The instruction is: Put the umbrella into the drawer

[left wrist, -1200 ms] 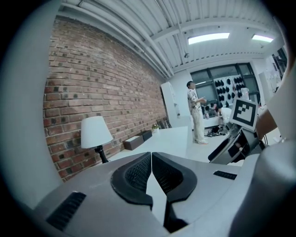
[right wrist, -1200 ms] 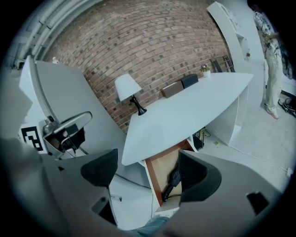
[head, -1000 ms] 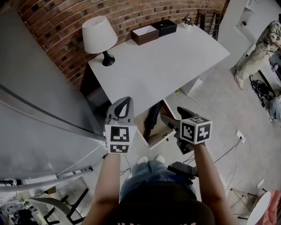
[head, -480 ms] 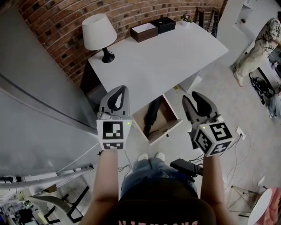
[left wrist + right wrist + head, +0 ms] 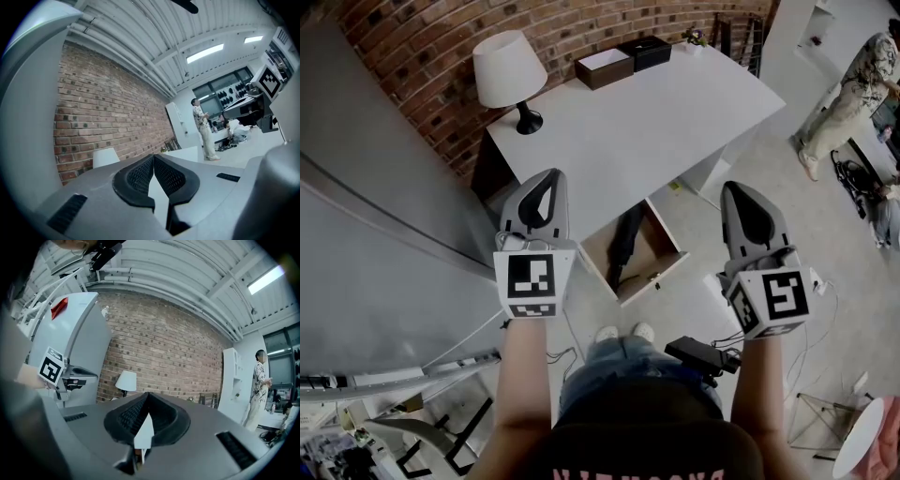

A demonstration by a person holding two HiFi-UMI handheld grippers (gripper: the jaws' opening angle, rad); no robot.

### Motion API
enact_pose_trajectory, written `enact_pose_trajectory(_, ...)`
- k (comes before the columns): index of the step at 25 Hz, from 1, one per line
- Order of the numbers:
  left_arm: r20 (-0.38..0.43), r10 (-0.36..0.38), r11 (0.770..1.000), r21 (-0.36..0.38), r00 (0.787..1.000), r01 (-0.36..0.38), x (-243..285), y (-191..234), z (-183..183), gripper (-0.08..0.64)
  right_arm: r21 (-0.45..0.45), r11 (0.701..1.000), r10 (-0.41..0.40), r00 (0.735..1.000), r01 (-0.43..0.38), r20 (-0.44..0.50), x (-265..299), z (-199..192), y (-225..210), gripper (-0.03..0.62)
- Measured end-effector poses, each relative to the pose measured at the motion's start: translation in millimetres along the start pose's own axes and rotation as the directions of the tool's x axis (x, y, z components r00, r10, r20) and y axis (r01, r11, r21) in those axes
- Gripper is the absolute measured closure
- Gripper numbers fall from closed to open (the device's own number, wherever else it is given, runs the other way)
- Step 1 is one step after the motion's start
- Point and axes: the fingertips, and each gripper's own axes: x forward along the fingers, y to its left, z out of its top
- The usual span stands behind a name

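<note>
Head view: umbrella (image 5: 624, 246) in drawer (image 5: 655, 247)

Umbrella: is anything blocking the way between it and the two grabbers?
Nothing visible. The black umbrella lies in the open drawer. The left gripper and right gripper, both shut and empty, are held up above it with only open air between.

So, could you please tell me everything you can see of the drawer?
The drawer is a shallow, open-topped box, brown inside with pale edges, and looks like wood. It stands pulled out from under the white desk, low down in front of the person. A dark folded umbrella lies lengthwise inside it.
</note>
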Motion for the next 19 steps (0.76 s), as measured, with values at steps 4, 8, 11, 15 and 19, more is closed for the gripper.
enact_pose_trajectory(4,0.029,0.006,1.000,0.025,1.000,-0.007,-2,5,15,0.557,-0.012,1.000,-0.024,0.999,0.024,0.028,-2,13,-8,0.592)
enact_pose_trajectory(8,0.057,0.015,0.999,0.041,0.998,-0.018,-3,11,27,0.557,-0.035,0.999,-0.039,0.998,0.041,0.051,-2,23,-12,0.592)
enact_pose_trajectory(11,0.076,0.021,0.998,0.051,0.997,-0.024,-3,15,35,0.557,-0.045,0.998,-0.046,0.997,0.049,0.059,-2,28,-14,0.592)
enact_pose_trajectory(15,0.098,0.030,0.997,0.062,0.995,-0.036,-3,21,46,0.557,-0.049,0.997,-0.060,0.996,0.064,0.067,0,35,-18,0.592)
enact_pose_trajectory(19,0.117,0.043,0.996,0.072,0.992,-0.052,-4,24,55,0.557,-0.057,0.995,-0.084,0.995,0.087,0.053,4,35,-23,0.592)
